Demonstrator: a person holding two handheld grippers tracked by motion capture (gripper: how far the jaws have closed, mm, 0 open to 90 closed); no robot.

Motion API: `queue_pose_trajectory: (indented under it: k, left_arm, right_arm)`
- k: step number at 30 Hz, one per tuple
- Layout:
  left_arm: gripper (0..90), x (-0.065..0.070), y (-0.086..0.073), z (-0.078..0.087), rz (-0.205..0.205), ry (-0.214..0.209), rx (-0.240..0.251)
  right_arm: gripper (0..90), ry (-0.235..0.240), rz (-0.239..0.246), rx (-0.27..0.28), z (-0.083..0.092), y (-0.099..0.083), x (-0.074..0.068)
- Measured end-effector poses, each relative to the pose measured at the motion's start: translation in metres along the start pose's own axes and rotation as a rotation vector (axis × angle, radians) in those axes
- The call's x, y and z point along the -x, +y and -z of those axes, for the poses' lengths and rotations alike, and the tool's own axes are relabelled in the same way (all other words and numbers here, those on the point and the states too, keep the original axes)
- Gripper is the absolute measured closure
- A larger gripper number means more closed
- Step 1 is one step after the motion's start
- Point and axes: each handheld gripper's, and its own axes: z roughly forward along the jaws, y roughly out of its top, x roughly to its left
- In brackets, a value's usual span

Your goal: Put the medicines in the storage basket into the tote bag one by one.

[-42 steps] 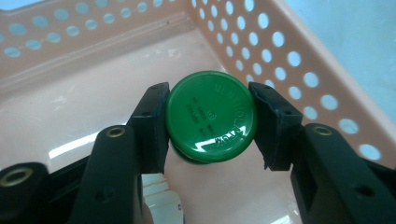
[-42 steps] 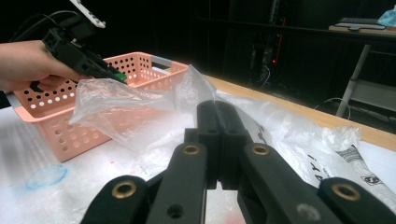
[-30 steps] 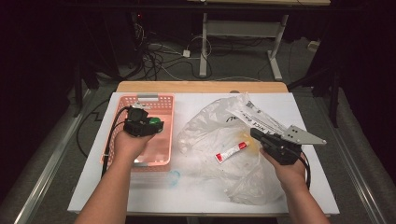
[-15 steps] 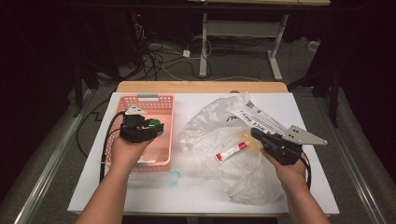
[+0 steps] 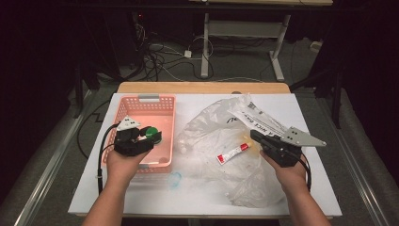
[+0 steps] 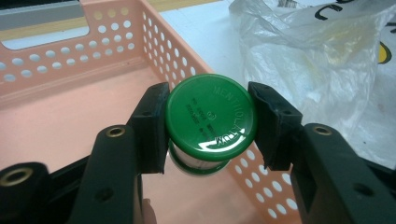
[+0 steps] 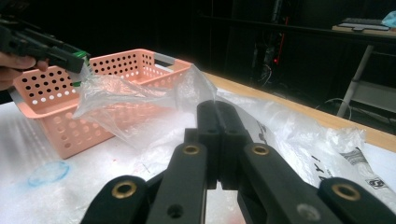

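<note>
Around you the room is dark: a tiled floor [image 5: 244, 66] strewn with black cables [image 5: 155, 59], and the white legs of another desk [image 5: 277, 52] beyond the far edge. Your own table [image 5: 197, 87] shows a strip of bare wood at the back, and the rest of it lies under a white sheet [image 5: 141, 193] with a faint blue ring stain [image 5: 174, 179] near your side. On the right half of that sheet sprawls a crumpled clear plastic bag [image 5: 211, 136] with black printing on it, and a small white tube with a red cap [image 5: 232, 153] shows at its middle. To the left stands a pink perforated basket [image 5: 162, 106] with a grey handle at its far end. Your left gripper [image 5: 153, 135] hangs over the basket's near right part, its pads pinching a green-lidded jar [image 6: 210, 121] by the sides of the lid; the lid reads Mentholatum and the jar sits above the basket's floor, close to the right wall. Your right gripper [image 7: 219, 109] rests over the bag's right side with its jaws pressed together, a fold of the clear plastic caught at their tips.
</note>
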Motion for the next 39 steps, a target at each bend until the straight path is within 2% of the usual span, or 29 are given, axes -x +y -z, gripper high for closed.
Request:
queue_pose_trajectory:
  k: [7,14,26,39]
  left_arm:
    - [50.1,0.008,-0.015,0.005,-0.013,0.006,0.049]
    - [50.1,0.018,-0.016,0.014,-0.019,-0.019,0.099]
    - [50.2,0.032,-0.01,0.013,-0.032,-0.071,0.116]
    - [50.1,0.064,0.002,0.004,-0.095,-0.14,0.112]
  right_arm:
    - [90.0,-0.004,-0.004,-0.003,0.001,-0.001,0.001]
    - [90.0,-0.008,-0.005,-0.007,0.001,-0.003,0.002]
    - [90.0,-0.011,-0.008,-0.009,0.002,-0.003,0.004]
    - [90.0,-0.01,-0.01,-0.001,0.002,-0.003,0.004]
